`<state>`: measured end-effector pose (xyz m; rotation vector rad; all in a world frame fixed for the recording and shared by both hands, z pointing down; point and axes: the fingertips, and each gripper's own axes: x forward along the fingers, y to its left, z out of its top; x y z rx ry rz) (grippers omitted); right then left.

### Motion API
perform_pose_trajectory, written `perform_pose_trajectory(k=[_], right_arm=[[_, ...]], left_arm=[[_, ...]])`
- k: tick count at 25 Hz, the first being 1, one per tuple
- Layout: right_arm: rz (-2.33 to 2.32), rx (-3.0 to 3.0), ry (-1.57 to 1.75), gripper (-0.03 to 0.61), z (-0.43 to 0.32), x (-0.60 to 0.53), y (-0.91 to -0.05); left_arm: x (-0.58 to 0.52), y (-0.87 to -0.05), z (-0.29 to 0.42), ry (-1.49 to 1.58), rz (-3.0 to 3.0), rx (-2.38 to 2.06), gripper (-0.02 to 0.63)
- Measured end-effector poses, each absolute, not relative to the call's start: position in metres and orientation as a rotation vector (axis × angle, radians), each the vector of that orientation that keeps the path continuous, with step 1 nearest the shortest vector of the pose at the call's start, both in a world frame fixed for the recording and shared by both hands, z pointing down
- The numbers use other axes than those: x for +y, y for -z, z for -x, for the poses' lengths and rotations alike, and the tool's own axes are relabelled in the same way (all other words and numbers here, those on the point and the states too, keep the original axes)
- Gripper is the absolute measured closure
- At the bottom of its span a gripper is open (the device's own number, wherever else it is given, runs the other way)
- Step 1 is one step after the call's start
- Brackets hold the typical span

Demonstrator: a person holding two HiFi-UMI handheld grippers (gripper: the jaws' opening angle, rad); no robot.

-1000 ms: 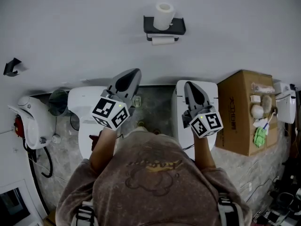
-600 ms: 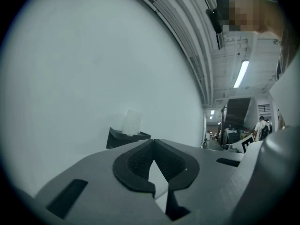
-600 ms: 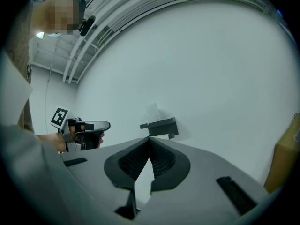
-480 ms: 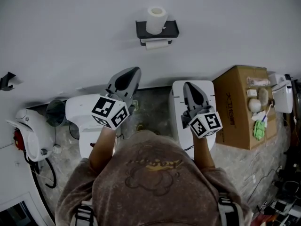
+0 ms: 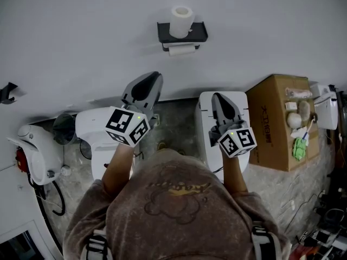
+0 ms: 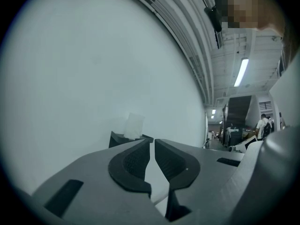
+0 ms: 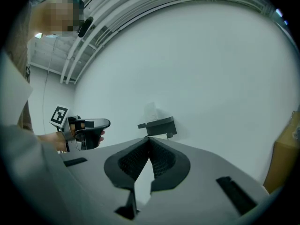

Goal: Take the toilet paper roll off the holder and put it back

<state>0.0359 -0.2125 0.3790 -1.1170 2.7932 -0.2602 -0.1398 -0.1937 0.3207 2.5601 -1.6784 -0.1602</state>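
Note:
A white toilet paper roll (image 5: 181, 19) stands upright on top of a black wall holder (image 5: 182, 33), and a second roll (image 5: 180, 50) hangs beneath it. My left gripper (image 5: 153, 76) is shut and empty, well below and left of the holder. My right gripper (image 5: 216, 96) is also shut and empty, below and slightly right of it. In the left gripper view the roll (image 6: 134, 125) and holder (image 6: 121, 138) lie ahead beyond the closed gripper tips (image 6: 152, 141). In the right gripper view the holder (image 7: 158, 125) shows just past the tips (image 7: 148, 138), with the roll (image 7: 151, 110) faint on top.
A white toilet (image 5: 95, 128) stands below the left gripper and a white cabinet (image 5: 206, 128) below the right one. An open cardboard box (image 5: 274, 124) with small items is at the right. A white appliance (image 5: 32, 141) and a dark bin (image 5: 65, 129) stand at the left. A black hook (image 5: 6, 92) is on the wall.
The head view has shifted, so the holder now sits higher and a little further left in frame. The left gripper has risen slightly toward the wall. Both grippers stay shut.

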Motion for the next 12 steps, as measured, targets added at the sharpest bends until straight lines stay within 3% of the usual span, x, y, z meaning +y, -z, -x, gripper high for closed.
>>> perform_pose_trajectory(k=[3,12], right_arm=[[1.115,2.797,0.267,0.581,-0.034,-0.212,-0.382],[1.119,2.814,0.285,0.581,-0.031,-0.208,-0.389]], left_arm=[[-0.195,-0.322,0.143,0.16,-2.547,-1.682,0.571],[-0.208,-0.313,0.154,0.158,-2.563,-1.726,0.385]])
